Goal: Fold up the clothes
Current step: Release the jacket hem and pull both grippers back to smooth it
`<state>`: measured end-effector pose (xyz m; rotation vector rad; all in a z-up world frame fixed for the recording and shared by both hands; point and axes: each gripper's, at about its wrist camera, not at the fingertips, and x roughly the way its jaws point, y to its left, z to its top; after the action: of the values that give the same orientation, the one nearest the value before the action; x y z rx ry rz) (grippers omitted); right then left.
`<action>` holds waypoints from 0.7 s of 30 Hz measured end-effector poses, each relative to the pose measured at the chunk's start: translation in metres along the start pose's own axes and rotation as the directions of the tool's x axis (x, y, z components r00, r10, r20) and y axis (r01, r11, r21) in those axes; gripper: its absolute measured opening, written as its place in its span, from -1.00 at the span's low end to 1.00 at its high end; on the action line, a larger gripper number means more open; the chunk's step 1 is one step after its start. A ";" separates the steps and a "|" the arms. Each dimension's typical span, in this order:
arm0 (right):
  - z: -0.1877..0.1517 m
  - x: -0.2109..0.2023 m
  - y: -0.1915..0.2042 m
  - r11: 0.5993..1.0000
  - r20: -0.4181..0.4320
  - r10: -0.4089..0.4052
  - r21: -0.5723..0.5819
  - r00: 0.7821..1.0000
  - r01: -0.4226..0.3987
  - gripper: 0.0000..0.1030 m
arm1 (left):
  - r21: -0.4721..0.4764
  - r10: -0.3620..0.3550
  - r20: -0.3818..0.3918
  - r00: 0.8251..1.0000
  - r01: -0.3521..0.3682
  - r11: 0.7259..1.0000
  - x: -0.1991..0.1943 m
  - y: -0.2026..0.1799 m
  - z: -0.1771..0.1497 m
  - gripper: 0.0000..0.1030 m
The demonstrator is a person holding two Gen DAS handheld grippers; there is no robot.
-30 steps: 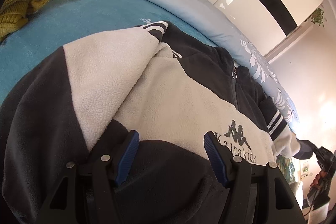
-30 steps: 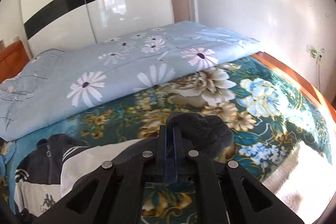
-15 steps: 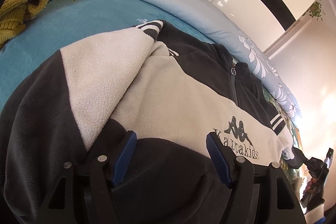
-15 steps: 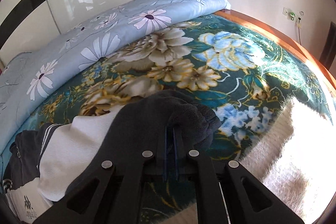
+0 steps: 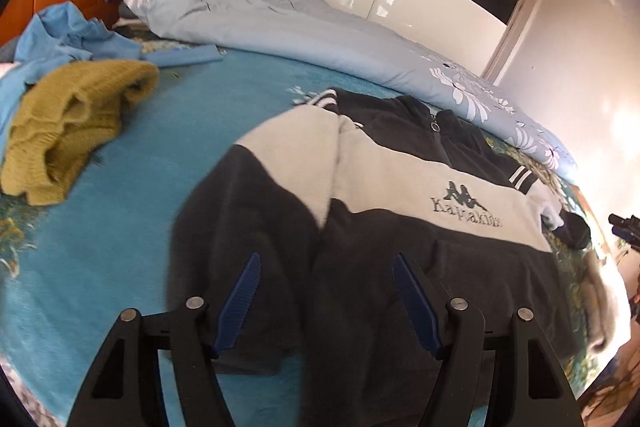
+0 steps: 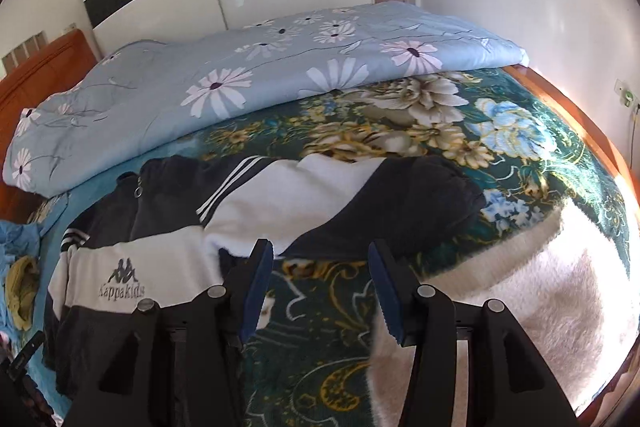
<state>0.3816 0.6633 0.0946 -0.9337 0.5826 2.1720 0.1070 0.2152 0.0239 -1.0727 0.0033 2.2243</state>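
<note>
Parts you can't see well

The black and white jacket (image 5: 420, 187) has its bottom edge hidden behind the left gripper (image 5: 324, 301), and its letters look blurry. The yellow sweater (image 6: 22, 287) is cut off at the side of the right view.

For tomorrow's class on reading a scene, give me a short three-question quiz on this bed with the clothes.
1. True or false: the fleece jacket lies flat on the bed.
2. What colour is the crumpled knit garment?
3. The right tool holds: A the sleeve; B nothing; C the duvet.

Key: 1 true. 2 olive yellow. 3 B; its jaws are opening, with the sleeve lying beyond them.
</note>
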 end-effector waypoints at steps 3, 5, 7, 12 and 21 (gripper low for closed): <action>-0.017 0.003 0.025 0.998 -0.045 0.024 -0.056 0.999 -0.027 0.00 | 0.140 0.017 -0.005 1.000 -0.016 0.990 -0.015 0.021 -0.012 0.49; -0.026 0.006 0.037 0.996 -0.071 0.036 -0.075 0.997 -0.041 0.00 | 0.281 0.036 -0.011 0.999 -0.032 0.959 -0.017 0.025 -0.023 0.49; -0.032 0.008 0.047 0.996 -0.092 0.049 -0.073 0.995 -0.056 0.00 | 0.396 0.031 -0.033 0.999 -0.016 0.918 -0.014 0.024 -0.033 0.49; -0.039 0.010 0.071 0.994 -0.130 0.066 -0.081 0.989 -0.077 0.00 | 0.551 0.084 -0.052 0.995 -0.042 0.833 0.007 0.023 -0.043 0.49; -0.043 0.014 0.086 0.996 -0.177 0.066 -0.048 0.982 -0.075 0.00 | 0.755 0.035 -0.081 0.996 0.038 0.655 0.018 0.012 -0.063 0.52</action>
<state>0.3301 0.5850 0.0674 -1.1589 0.6516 2.1918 0.1362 0.1988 -0.0338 -0.6691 0.9030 1.8466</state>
